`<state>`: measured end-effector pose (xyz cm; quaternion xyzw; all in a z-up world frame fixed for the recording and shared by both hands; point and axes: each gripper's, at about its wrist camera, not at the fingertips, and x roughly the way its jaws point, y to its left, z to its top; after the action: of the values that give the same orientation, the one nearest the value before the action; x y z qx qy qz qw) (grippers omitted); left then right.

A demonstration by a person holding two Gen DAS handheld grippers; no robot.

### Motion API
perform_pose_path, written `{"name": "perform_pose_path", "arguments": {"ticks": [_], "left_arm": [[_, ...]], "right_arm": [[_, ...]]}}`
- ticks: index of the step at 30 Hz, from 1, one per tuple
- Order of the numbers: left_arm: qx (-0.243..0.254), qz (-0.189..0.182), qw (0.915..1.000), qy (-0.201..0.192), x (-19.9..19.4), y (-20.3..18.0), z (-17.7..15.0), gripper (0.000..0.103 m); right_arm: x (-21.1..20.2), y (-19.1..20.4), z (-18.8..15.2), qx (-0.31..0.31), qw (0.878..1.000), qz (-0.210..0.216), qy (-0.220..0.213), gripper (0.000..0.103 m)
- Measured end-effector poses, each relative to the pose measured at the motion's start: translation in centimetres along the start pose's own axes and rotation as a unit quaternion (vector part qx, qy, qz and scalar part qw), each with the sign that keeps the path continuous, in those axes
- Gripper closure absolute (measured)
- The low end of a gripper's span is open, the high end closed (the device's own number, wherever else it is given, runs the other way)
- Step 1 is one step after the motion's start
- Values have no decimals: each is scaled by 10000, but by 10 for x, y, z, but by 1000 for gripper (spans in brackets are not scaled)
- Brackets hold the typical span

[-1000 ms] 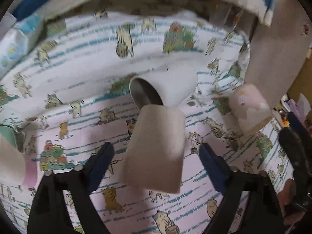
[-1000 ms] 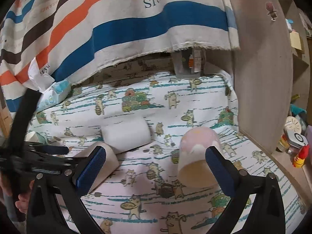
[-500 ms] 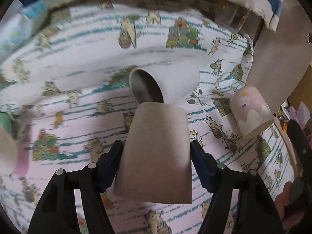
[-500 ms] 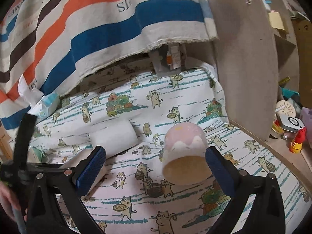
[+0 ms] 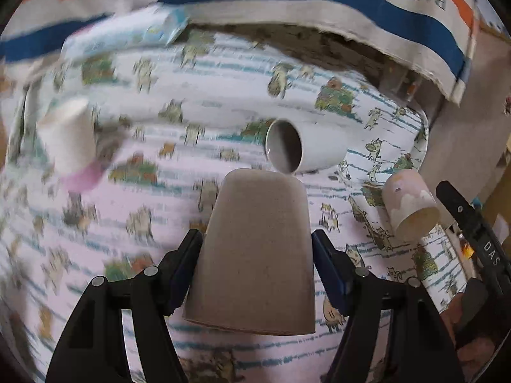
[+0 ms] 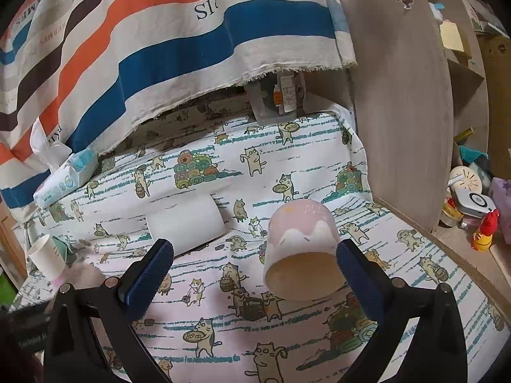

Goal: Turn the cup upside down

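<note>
My left gripper (image 5: 257, 260) is shut on a tan cup (image 5: 255, 249), base pointing away and rim toward the camera, held above the cat-print cloth. A white cup (image 5: 303, 150) lies on its side just beyond it, and it also shows in the right wrist view (image 6: 186, 221). A pink and white cup (image 6: 301, 249) lies on its side with its mouth toward the camera, between the fingers of my open right gripper (image 6: 252, 271) but closer to the right finger. It also shows in the left wrist view (image 5: 408, 206).
A paper cup (image 6: 48, 257) stands upside down at the left. A wipes pack (image 6: 65, 178) lies at the back left under a striped cloth (image 6: 159, 32). A wooden panel (image 6: 399, 95) bounds the right side, with shelves of small items beyond it.
My left gripper closed on the tan cup and swung left and up with it. My right gripper moved closer to the pink and white cup.
</note>
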<state>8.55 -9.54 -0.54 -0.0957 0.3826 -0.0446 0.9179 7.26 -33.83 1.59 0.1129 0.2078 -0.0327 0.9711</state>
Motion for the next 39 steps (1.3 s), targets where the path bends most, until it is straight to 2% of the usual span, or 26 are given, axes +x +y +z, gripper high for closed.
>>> {"name": "perform_pose_path", "arguments": {"ticks": [3, 9, 10, 12, 14, 17, 21, 24, 28, 30, 33, 39], "left_arm": [[-242, 31, 9996, 140, 10, 3, -9, 36], [-142, 99, 9997, 184, 14, -5, -10, 35], [-93, 70, 9997, 192, 14, -6, -10, 33], [-47, -26, 9997, 240, 13, -5, -10, 12], [9, -255, 9994, 212, 7, -2, -12, 10], [277, -330, 9991, -12, -11, 3, -13, 10], [497, -170, 9962, -701, -40, 18, -8, 4], [621, 101, 9902, -1247, -57, 33, -2, 2], [857, 401, 9803, -1732, -68, 56, 5, 1], [1004, 457, 9766, -1846, -68, 67, 7, 1], [1089, 515, 9754, -1845, -62, 80, 6, 1], [711, 198, 9804, -1828, -50, 105, -4, 1]], "right_arm": [[0, 2, -1, -60, 10000, -50, -7, 1], [3, 3, -2, -125, 9999, -57, 86, 1], [2, 2, -2, -126, 9999, -62, 89, 1], [2, 2, -3, -126, 9999, -65, 89, 1], [3, 2, -3, -126, 9998, -60, 107, 1], [4, 1, -4, -103, 9998, -29, 195, 1], [5, 1, -5, -116, 9997, -86, 186, 1], [7, 2, -6, -158, 9996, -118, 215, 1], [3, 3, -7, -221, 9995, -225, 68, 1], [1, 4, -8, -280, 9994, -223, 39, 1], [3, 9, -9, -401, 9989, -229, 84, 1], [-2, 11, -10, -450, 9987, -217, -85, 1]]}}
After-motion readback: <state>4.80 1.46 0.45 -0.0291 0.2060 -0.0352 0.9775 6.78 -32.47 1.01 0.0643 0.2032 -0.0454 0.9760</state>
